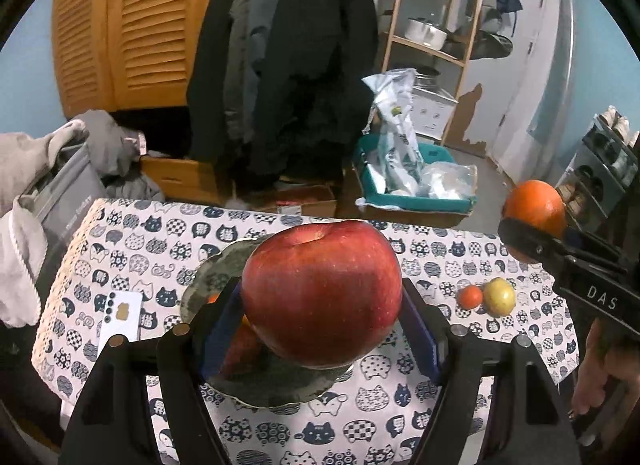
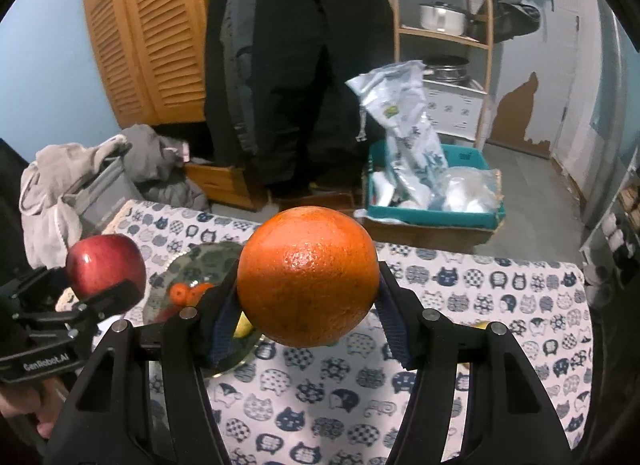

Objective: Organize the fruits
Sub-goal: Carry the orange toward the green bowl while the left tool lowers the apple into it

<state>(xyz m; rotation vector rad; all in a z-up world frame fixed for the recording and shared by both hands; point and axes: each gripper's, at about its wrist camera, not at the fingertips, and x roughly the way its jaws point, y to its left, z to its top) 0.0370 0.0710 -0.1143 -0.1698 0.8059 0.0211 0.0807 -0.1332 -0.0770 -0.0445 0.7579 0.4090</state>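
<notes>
Now your left gripper (image 1: 322,305) clamps the apple (image 1: 322,293) above the plate (image 1: 208,277), ready to drop; your right gripper (image 2: 308,301) pinches the orange (image 2: 308,277) over the cloth (image 2: 340,393), waiting beside.

A white phone (image 1: 120,315) lies on the cat-print tablecloth (image 1: 400,397); dark coats (image 1: 288,57) hang behind.

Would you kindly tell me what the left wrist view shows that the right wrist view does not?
Only the left wrist view shows the small tangerine and the yellow fruit on the cat-print tablecloth, plus a white phone. Only the right wrist view clearly shows small orange fruits already on the plate. Both show the left gripper holding the red apple and the right gripper holding the orange.
</notes>
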